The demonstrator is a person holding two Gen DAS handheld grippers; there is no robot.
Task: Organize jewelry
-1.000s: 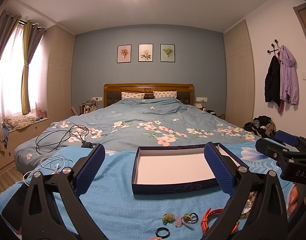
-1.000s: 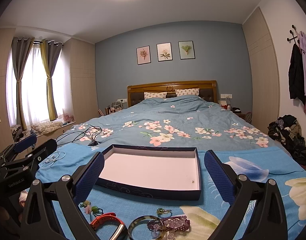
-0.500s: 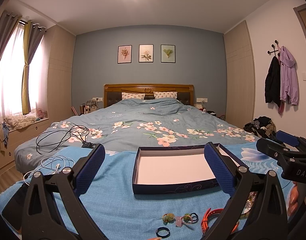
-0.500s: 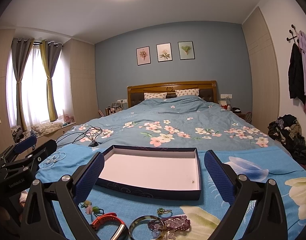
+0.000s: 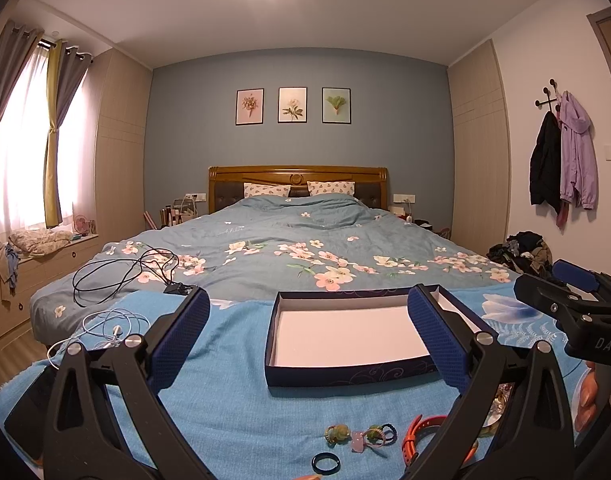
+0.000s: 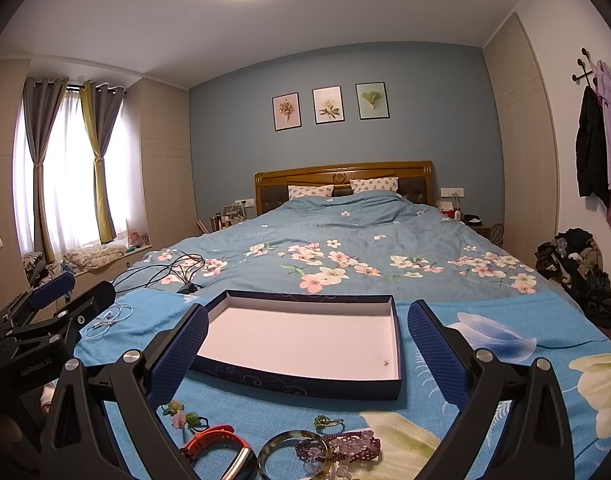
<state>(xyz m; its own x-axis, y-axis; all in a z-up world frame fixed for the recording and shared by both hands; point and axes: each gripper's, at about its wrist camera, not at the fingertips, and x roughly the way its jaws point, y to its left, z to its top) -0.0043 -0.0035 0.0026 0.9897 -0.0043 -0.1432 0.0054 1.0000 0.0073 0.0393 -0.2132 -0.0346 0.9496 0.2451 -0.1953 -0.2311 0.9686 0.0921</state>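
- The left gripper (image 5: 307, 336) hung above the blue blanket (image 5: 225, 400) with its jaws spread wide and nothing between them; its blue pads (image 5: 181, 336) touched nothing.
- The right gripper (image 6: 307, 340) was likewise gaping and unladen, raised over the near edge of the bed, just beside the left one.
- The step in hand looked like the first pick, since no piece was yet held and the box interior showed only a tiny speck near its right corner.
- To do it well, I judged each gripper should tip down onto a single piece, straddle it across its narrow width, and close gently so that neighbouring bits are not dragged along.
- Directly beneath the left gripper lay a dark ring (image 5: 325, 463), a cluster of green and pink bead rings (image 5: 359, 436) and an orange watch strap (image 5: 415, 436), close together on the blanket.
- Below the right gripper lay a mottled bangle (image 6: 291, 454), touching a purple beaded bracelet (image 6: 345, 446), with a small green ring (image 6: 325, 422) just behind them and a red wristband (image 6: 213, 442) to the left.
- The navy box (image 6: 305, 384), open and white inside, sat just beyond the jewellery, between it and the floral duvet (image 6: 345, 248).
- Further left, white earphones (image 5: 105, 330) and a black cable (image 5: 121, 276) lay well apart from the box.
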